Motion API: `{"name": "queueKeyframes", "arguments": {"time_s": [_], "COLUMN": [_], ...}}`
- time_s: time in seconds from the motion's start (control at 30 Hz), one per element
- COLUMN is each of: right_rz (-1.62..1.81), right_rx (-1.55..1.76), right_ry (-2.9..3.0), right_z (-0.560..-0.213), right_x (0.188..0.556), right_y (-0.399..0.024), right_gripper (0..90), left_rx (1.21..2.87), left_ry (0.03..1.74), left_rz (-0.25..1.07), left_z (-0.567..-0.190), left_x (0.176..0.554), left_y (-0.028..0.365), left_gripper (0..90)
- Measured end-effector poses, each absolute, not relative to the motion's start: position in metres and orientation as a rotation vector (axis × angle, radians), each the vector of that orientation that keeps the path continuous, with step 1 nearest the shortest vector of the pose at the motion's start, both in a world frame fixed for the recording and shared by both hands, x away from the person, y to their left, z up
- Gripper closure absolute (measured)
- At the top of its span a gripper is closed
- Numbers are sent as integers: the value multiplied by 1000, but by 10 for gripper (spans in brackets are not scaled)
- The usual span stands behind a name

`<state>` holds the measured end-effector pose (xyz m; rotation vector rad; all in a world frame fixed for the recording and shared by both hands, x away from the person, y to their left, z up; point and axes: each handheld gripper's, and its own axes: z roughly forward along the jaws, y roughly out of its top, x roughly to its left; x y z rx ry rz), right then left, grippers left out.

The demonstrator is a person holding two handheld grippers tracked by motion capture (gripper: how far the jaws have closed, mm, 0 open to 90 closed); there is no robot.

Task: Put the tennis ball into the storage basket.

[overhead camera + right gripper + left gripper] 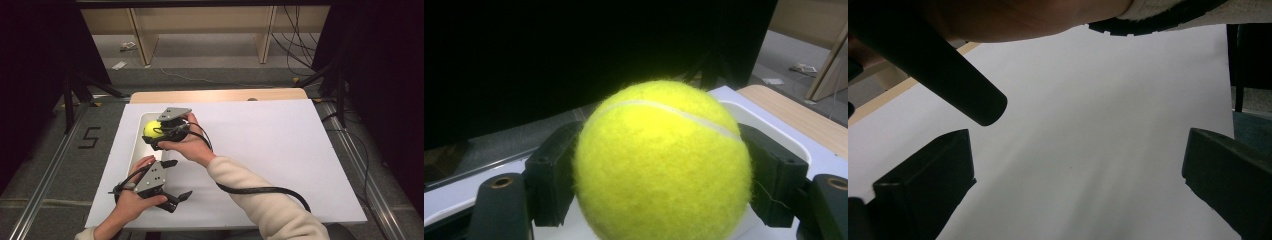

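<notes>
The right hand-held gripper (pixel 156 136) and its hand hide much of the white tray (pixel 136 145) in the high view, and the tennis ball (pixel 664 162) fills the right gripper view, pinched between both jaws just above the tray. The right forearm reaches across the counter (pixel 280 150) to the tray. The left hand-held gripper (pixel 175 197) rests low just below the tray, jaws spread wide over bare white paper.

Right hand-held gripper (pixel 155 136) & its hand cover much of the white tray (pixel 136 145). Tennis ball (pixel 663 165) bottom cut off by right gripper view's edge; it hides tray floor.
</notes>
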<state>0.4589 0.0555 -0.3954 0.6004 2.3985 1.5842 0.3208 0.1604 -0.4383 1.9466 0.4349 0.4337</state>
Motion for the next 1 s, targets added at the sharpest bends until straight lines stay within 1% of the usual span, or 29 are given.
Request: {"name": "queueKeyframes", "arguments": {"time_s": [1.0], "right_rz": [1568], "right_rx": [608], "right_ry": [2423], "right_z": [-398], "right_x": [464], "right_y": [61], "right_gripper": [264], "left_rx": [1947], "left_ry": [431], "left_rz": [433], "left_z": [-438], "left_x": [320], "left_y": [160], "left_gripper": [0]}}
